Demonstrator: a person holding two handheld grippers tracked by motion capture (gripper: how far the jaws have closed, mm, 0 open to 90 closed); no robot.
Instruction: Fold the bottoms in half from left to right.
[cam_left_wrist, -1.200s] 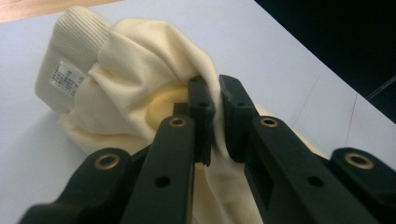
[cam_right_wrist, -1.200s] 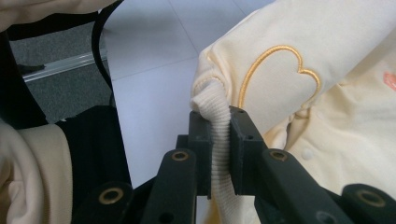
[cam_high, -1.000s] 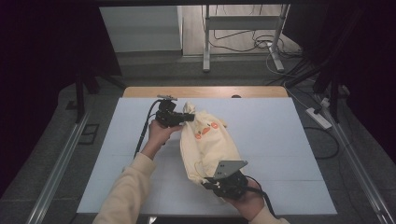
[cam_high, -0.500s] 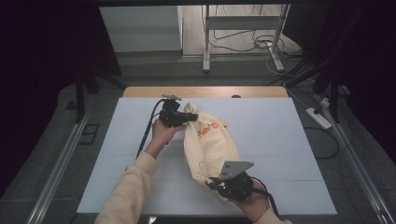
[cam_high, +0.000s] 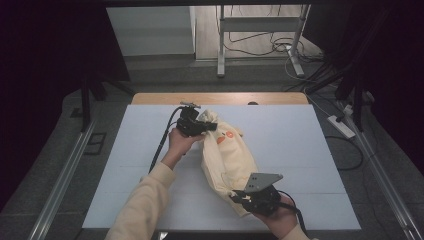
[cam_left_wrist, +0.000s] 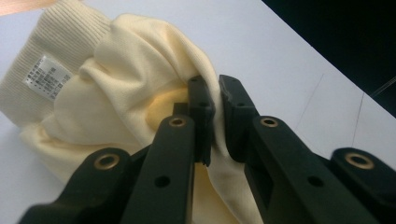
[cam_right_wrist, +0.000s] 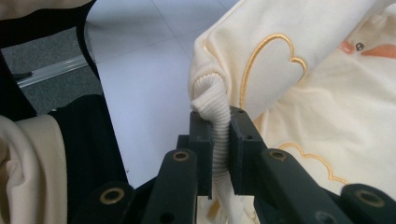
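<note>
A cream sweatshirt (cam_high: 227, 157) with orange embroidery lies stretched across the white table (cam_high: 310, 150) between both grippers. At its far end my left gripper (cam_high: 209, 127) is shut on a bunched fold. In the left gripper view the jaws (cam_left_wrist: 215, 93) pinch that fold of the sweatshirt (cam_left_wrist: 135, 60), next to the ribbed hem with a white label (cam_left_wrist: 46, 77). At the near end my right gripper (cam_high: 237, 196) is shut on ribbed trim. In the right gripper view the jaws (cam_right_wrist: 219, 122) clamp the ribbed cuff (cam_right_wrist: 212, 93), with an embroidered outline (cam_right_wrist: 268, 58) just above.
A wooden strip (cam_high: 220, 98) borders the table's far edge. The left gripper's cable (cam_high: 161, 147) trails over the table toward the near left. Metal rails (cam_high: 60, 185) run along the floor at left, a power strip (cam_high: 341, 126) lies at right, and desk legs (cam_high: 220, 50) stand behind.
My right gripper has slid a little to the right along the near edge, drawing the sweatshirt's near end with it. The left gripper has stayed put.
</note>
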